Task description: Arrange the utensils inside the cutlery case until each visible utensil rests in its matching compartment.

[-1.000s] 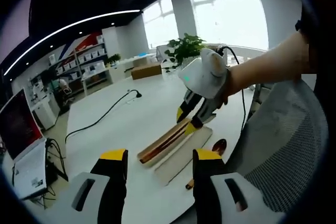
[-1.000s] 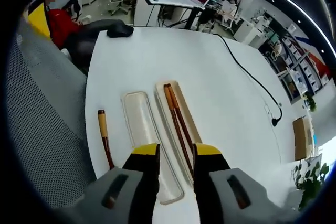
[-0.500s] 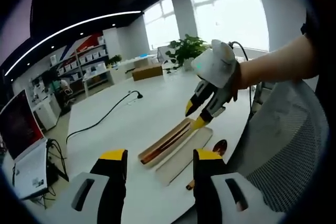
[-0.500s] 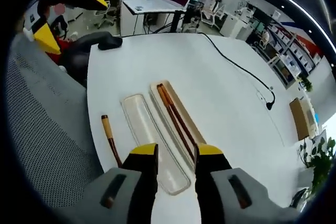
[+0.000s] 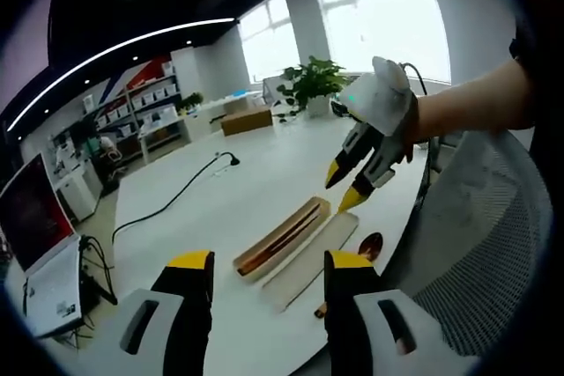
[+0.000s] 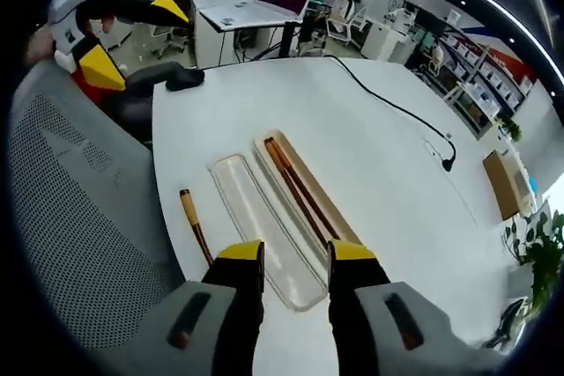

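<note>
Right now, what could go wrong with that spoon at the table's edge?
The spoon lies outside the cutlery case, close to the table rim beside the mesh chair. A clumsy nudge might knock it off. The chopsticks already rest in their tray, so reaching across with the right gripper could bump them out.
</note>
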A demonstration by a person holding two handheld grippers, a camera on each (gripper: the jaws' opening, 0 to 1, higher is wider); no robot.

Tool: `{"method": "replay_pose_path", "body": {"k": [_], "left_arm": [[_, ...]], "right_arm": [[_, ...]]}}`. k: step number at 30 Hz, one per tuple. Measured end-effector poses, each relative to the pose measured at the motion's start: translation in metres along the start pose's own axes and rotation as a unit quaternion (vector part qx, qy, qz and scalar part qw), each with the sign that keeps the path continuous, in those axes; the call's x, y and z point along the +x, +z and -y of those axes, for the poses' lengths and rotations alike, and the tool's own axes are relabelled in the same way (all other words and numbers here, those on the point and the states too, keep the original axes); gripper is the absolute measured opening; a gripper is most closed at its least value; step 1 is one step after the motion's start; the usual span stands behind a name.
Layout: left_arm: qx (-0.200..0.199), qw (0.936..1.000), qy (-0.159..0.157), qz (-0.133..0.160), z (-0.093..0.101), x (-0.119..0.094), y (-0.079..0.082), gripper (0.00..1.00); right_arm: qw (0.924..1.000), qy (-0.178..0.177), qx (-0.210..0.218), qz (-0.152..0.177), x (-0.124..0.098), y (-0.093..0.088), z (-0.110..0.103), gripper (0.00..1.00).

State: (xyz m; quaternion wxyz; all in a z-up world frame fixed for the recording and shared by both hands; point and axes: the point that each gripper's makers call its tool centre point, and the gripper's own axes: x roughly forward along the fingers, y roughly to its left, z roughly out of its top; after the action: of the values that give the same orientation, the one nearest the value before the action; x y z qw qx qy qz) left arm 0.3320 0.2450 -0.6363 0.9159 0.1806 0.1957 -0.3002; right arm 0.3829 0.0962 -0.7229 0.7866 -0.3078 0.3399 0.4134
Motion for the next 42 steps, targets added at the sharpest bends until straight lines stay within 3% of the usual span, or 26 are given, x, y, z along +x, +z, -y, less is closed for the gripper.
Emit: {"method": "replay_pose_path", "body": {"k": [6, 9, 19, 31, 38, 42], "left_arm": [[-0.001, 1.0, 0.0, 0.0, 0.0, 0.0, 0.0, 0.51], [0.014, 0.9996, 0.019, 0.015, -0.006, -0.005, 0.007, 0.49], [0.005, 1.0, 0.003, 0.001, -0.001, -0.001, 0.001, 0.5], [0.004, 1.0, 0.004, 0.001, 0.0, -0.001, 0.001, 0.5], [0.013, 0.9999, -0.002, -0.005, 0.003, 0.001, 0.0, 0.5], [-0.006, 1.0, -0.001, 0.008, 0.0, 0.0, 0.004, 0.51]], "right_arm": [[0.9999, 0.009, -0.004, 0.001, 0.002, -0.002, -0.006, 0.26], [0.9999, 0.011, -0.001, -0.003, 0.005, -0.004, -0.003, 0.27], [0.9996, 0.025, -0.012, -0.009, 0.009, -0.009, -0.011, 0.26], [0.995, 0.076, -0.064, 0.009, 0.016, 0.004, -0.039, 0.29], [0.9884, 0.117, -0.097, -0.006, 0.026, -0.005, -0.057, 0.24], [0.984, 0.138, -0.109, -0.023, 0.031, -0.01, -0.065, 0.24]]}}
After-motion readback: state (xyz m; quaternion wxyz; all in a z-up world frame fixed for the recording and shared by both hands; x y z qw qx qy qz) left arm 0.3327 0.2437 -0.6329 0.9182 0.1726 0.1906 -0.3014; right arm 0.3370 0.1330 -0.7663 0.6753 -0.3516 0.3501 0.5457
